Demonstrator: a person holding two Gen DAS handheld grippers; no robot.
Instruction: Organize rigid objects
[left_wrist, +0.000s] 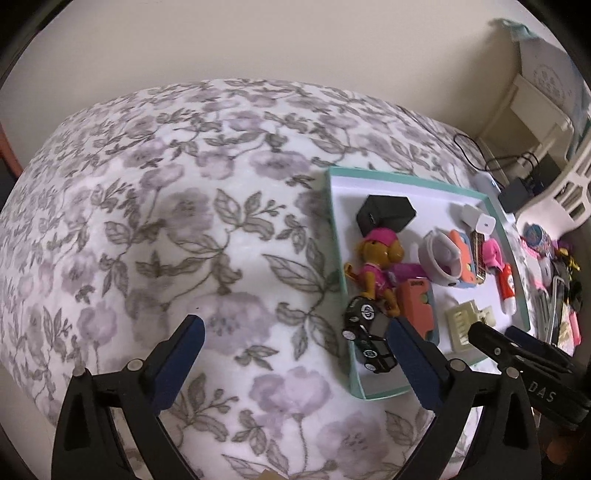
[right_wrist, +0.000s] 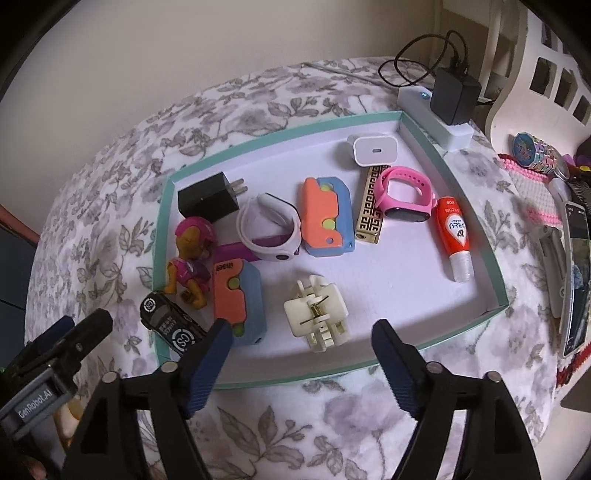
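Teal-rimmed tray (right_wrist: 471, 206) centre frame already packed w/ toys, chargers; right-edge clutter (right_wrist: 535, 153) left. Left claw (left_wrist: 295, 354) & right claw (right_wrist: 301, 349) both released, empty.

The left gripper (left_wrist: 295, 349) hovers with its jaws spread wide and empty. The right gripper (right_wrist: 301, 345) hovers likewise, jaws wide apart, gripping nothing.

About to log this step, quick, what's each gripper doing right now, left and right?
Left gripper: open, holding nothing, over the floral cover.
Right gripper: open, holding nothing, above the near edge of the teal tray.
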